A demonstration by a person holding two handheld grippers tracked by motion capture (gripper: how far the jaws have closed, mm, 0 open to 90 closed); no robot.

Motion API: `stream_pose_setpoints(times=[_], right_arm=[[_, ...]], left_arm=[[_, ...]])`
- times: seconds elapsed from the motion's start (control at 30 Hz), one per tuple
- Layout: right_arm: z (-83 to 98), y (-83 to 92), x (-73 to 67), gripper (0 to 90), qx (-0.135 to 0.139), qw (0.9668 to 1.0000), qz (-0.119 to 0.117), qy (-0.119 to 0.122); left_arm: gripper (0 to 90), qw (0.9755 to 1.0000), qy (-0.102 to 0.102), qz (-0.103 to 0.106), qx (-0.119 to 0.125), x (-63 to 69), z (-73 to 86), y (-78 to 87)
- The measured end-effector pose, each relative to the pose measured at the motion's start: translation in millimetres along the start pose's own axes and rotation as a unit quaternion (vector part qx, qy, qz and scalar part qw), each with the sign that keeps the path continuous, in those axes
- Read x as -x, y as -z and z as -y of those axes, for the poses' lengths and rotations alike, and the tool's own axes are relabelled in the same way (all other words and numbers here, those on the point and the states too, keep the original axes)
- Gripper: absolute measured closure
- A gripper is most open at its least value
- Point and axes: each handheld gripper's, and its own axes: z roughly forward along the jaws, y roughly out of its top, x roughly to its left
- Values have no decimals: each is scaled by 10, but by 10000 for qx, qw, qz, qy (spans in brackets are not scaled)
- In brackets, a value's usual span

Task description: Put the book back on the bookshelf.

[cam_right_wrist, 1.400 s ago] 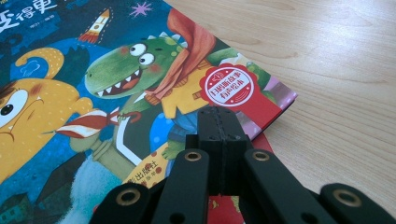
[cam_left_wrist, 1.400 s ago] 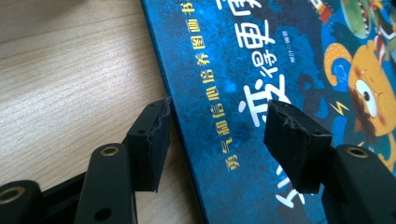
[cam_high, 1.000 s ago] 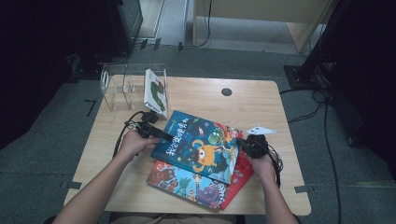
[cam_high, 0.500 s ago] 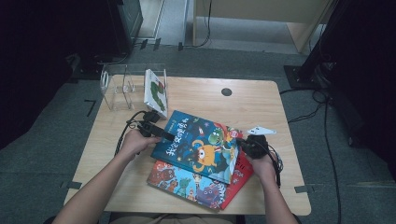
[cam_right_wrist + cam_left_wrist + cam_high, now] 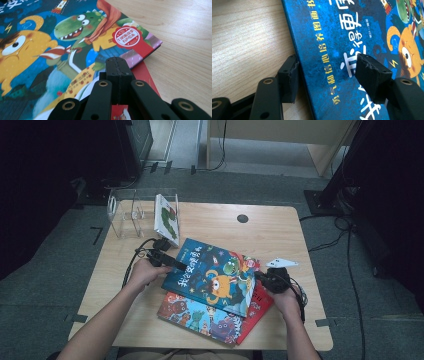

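Observation:
A blue picture book [image 5: 215, 277] with an orange monster and a green dinosaur lies on top of two other books on the wooden table [image 5: 220, 227]. My left gripper [image 5: 175, 264] is at its left edge. In the left gripper view the gripper [image 5: 328, 63] is open and straddles that edge of the book [image 5: 332, 30], one pad beside it on the table side, the other over the cover. Its jaws have just closed a little. My right gripper [image 5: 260, 276] is shut at the book's right edge. Its joined tips [image 5: 116, 62] rest over the cover [image 5: 50, 50] near the red book [image 5: 147, 77].
Under the blue book lie a monster-covered book [image 5: 200, 312] and a red book [image 5: 257, 307]. A clear acrylic stand [image 5: 125, 212] at the table's back left holds one upright book [image 5: 166, 219]. A round cable hole [image 5: 242, 218] is near the back edge. Cables trail from both grippers.

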Motion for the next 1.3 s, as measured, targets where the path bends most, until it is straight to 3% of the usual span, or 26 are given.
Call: stream_pose_setpoints(times=[0.13, 0.17, 0.23, 0.33, 0.53, 0.87, 1.03, 1.17, 1.3], right_arm=[[34, 34, -5, 900, -24, 10000, -49, 14], [76, 27, -3, 900, -274, 9995, 12, 158], [86, 30, 8, 900, -278, 9996, -36, 91], [86, 25, -15, 900, -252, 9995, 58, 204], [105, 53, -31, 900, -211, 9993, -91, 284], [136, 47, -22, 900, -157, 9997, -140, 151], [139, 28, -16, 900, -108, 9997, -195, 100], [132, 13, -27, 900, -87, 9997, -198, 111], [136, 11, -25, 900, -67, 9997, -211, 91]], left_arm=[[388, 10000, 10, -22, 2, 7, -1, 1], [389, 10000, 2, -29, 0, 9, -1, 3], [389, 10000, 11, -32, -5, 10, -2, 4], [396, 10000, 67, 17, -16, -6, -3, 6], [391, 10000, 77, 5, -10, -11, -8, -4], [435, 9997, 260, -16, 19, 6, -36, 42], [458, 9997, 234, -41, 82, 50, -63, 170], [495, 9996, 184, 66, 220, 72, -75, 289], [494, 9998, 70, -32, 192, 135, -97, 337]])
